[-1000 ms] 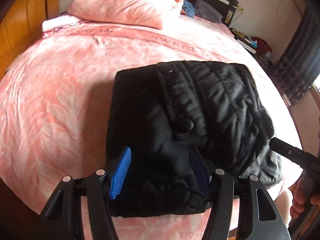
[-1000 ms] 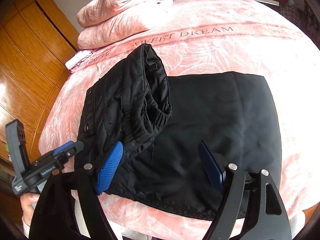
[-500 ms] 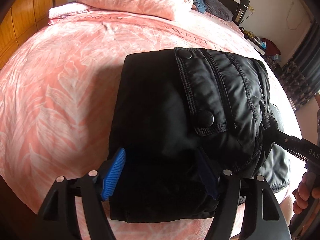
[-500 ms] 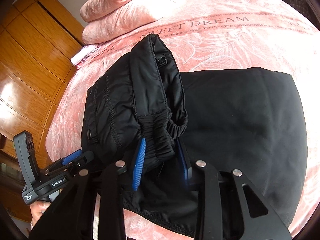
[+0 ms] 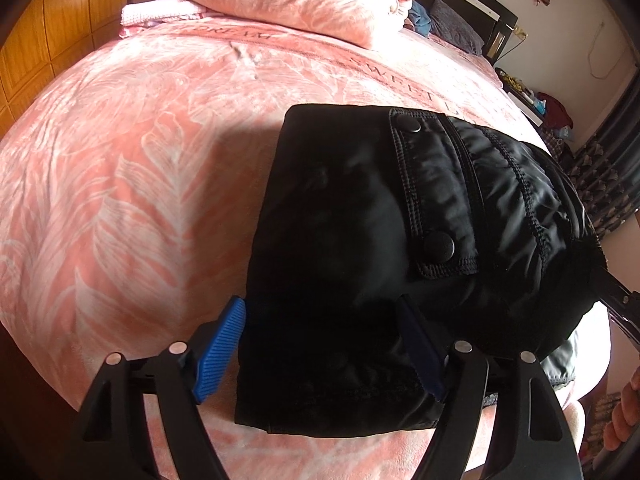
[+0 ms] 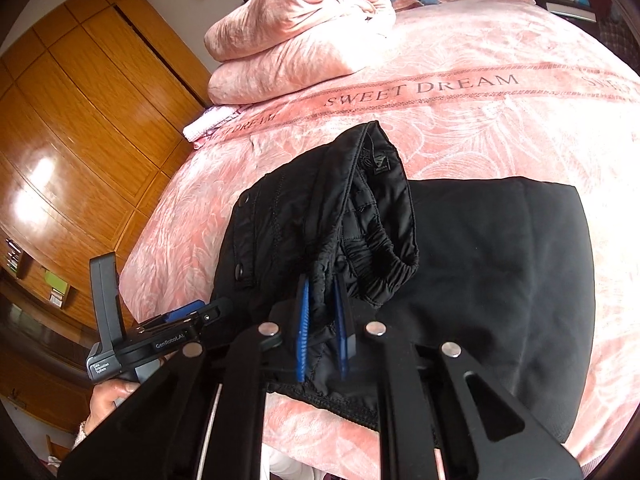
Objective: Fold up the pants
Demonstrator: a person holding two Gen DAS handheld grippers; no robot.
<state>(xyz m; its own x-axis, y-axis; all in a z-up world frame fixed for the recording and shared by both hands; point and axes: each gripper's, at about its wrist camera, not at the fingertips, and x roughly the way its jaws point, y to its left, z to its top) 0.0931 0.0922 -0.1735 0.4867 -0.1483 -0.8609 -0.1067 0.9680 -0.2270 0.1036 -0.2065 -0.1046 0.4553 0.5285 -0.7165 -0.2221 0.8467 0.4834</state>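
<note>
On the pink bedspread (image 6: 500, 128), near its front edge, we have the black pants (image 6: 500, 280) lying already doubled into a broad flat slab, with the waistband end (image 6: 372, 216) turned back and standing up in a loose hump over the left part of that slab. Our right gripper (image 6: 322, 330) has its blue pads drawn close together on a pinch of the gathered waistband fabric, so we judge it to be holding the pants there. Our left gripper (image 5: 320, 354) sits at the near left corner of the bundle with its pads set wide, one just outside the folded edge and the other over the dark cloth; nothing is clamped between them, and whether the pads touch the fabric we cannot tell. From the left wrist view the snap-buttoned pocket flap (image 5: 432, 200) faces up on top of the stack, which tells us the upper layer is lying over the lower one but has not been flattened. As we read it, the lengthwise fold is done and the cross fold is under way: the raised waistband end remains to be carried across or laid down, then pressed smooth so the edges line up. Beyond the pants lie the folded pink quilt (image 6: 304, 28) and the wooden wardrobe (image 6: 80, 120), well apart from our work.
</note>
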